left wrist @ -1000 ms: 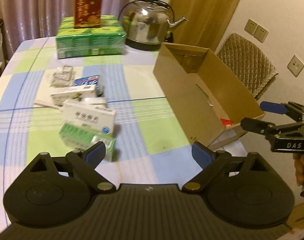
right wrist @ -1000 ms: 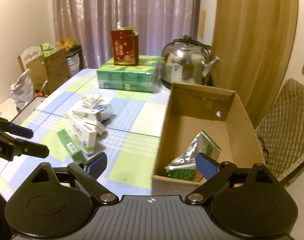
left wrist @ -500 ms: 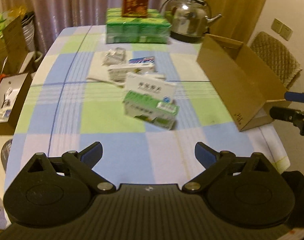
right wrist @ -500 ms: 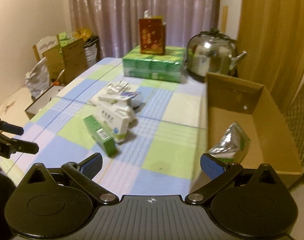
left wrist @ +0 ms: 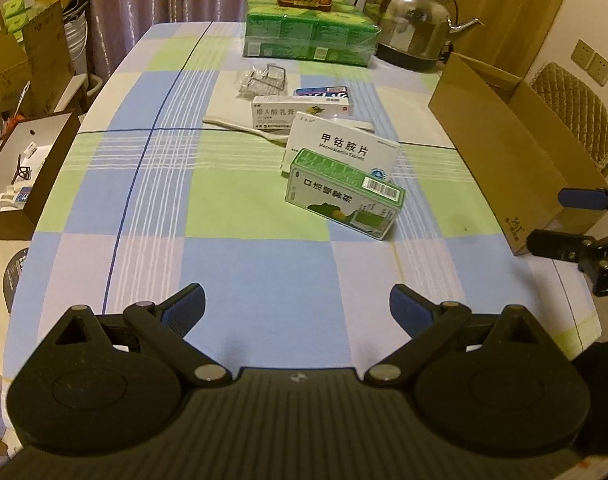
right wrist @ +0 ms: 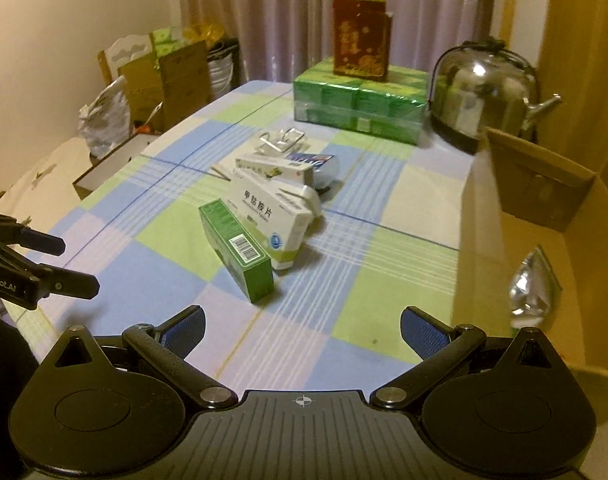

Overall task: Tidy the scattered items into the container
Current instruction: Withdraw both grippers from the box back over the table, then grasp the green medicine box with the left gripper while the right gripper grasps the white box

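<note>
Cardboard box [right wrist: 544, 216]: open-topped, at the right edge of the worktop [left wrist: 231, 264]; a crumpled silver-and-green foil pouch [right wrist: 534, 284] lies inside.
Scattered items: mid-worktop, left of the box, well apart from it.
Green carton [left wrist: 344, 194]: nearest, barcode on top, touching the white tablet box [left wrist: 342, 148] behind it.
Farther: white cream box [left wrist: 299, 112], blue-and-white pack [left wrist: 324, 92], clear wrapper [left wrist: 263, 78].
Left gripper [left wrist: 296, 312]: jaws apart, nothing between.
Right gripper [right wrist: 302, 330]: jaws apart, nothing between.

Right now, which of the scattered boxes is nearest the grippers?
The green box with the barcode. It lies at the front of the pile, propped against the white box; the other cartons sit farther back.
</note>
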The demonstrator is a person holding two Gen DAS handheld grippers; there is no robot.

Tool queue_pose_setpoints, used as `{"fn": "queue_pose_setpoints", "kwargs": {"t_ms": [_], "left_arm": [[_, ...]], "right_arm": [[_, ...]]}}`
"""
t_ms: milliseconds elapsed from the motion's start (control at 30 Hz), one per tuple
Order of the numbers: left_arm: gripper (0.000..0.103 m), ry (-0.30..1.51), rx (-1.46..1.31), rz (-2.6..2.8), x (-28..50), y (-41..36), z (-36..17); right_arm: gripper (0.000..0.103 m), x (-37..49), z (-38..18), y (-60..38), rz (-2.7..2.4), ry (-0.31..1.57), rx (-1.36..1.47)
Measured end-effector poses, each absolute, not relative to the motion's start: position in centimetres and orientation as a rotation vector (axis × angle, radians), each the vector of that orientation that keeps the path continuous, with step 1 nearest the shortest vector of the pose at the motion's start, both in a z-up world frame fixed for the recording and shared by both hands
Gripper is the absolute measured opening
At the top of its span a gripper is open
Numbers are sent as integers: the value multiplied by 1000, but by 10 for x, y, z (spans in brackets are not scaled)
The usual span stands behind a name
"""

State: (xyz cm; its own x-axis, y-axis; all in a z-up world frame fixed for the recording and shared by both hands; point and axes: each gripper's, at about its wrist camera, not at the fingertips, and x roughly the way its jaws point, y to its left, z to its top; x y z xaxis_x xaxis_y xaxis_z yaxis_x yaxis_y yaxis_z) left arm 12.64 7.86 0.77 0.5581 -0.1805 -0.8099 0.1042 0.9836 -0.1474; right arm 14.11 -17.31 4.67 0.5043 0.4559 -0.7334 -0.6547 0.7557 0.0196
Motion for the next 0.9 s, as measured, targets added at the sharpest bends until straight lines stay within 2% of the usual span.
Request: {"fn": "queue_pose_setpoints", "kwargs": {"t_ms": [200, 267, 500, 567, 700, 767, 867, 900], "left_arm": [[97, 978, -111, -154, 144, 80, -7], [97, 983, -123, -146, 151, 81, -13], [97, 995, -181, -131, 168, 88, -26], [97, 998, -191, -129, 174, 90, -30], [97, 1002, -209, -134, 182, 92, -35], [97, 1002, -223, -140, 184, 92, -38], [97, 1002, -246, -146, 185, 93, -40], [97, 1001, -249, -145, 185, 94, -41]], "right_arm": [[98, 163, 18, -148, 745, 830, -319], [88, 172, 9, -139, 773, 849, -318], [74, 196, -22, -111, 865, 858, -352], [65, 200, -30, -104, 877, 859, -370], [56, 207, -40, -100, 885, 859, -363], [39, 208, -44, -97, 896, 877, -359], [27, 201, -46, -94, 900, 863, -360], [27, 198, -46, -93, 908, 866, -344]]}}
